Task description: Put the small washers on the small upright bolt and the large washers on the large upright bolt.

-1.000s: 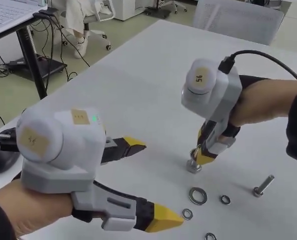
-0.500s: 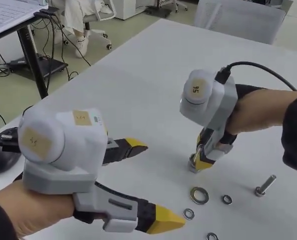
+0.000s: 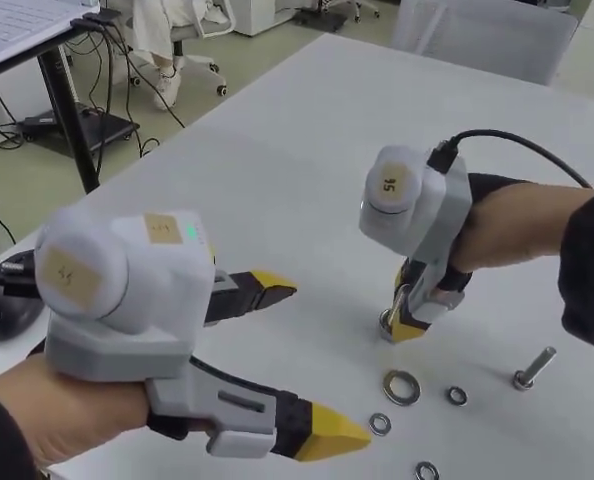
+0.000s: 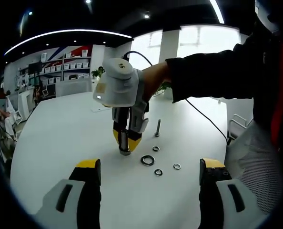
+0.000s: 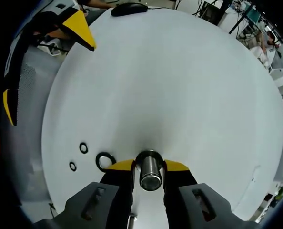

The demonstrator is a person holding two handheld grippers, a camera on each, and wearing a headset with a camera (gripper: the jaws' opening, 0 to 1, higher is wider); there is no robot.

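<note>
The left gripper [image 3: 312, 362] hovers to the left of the large bolt [image 5: 150, 174], jaws spread wide with nothing between them. The right gripper [image 3: 402, 325] pinches that bolt by its shank, upright, with the head down at the table [image 3: 307, 150]. To do this well, I would seat the head flat, check that the bolt is plumb, then ease the jaws apart slowly so it does not tip. Near the bolt, on the person's side, lie a large washer [image 3: 401, 386] and three small washers [image 3: 380, 424]. Further right of the bolt, the small bolt [image 3: 533, 368] lies on its side. The jaws hide the large bolt's head, so I cannot tell whether it sits flat. One small washer sits at the head view's very bottom edge.
</note>
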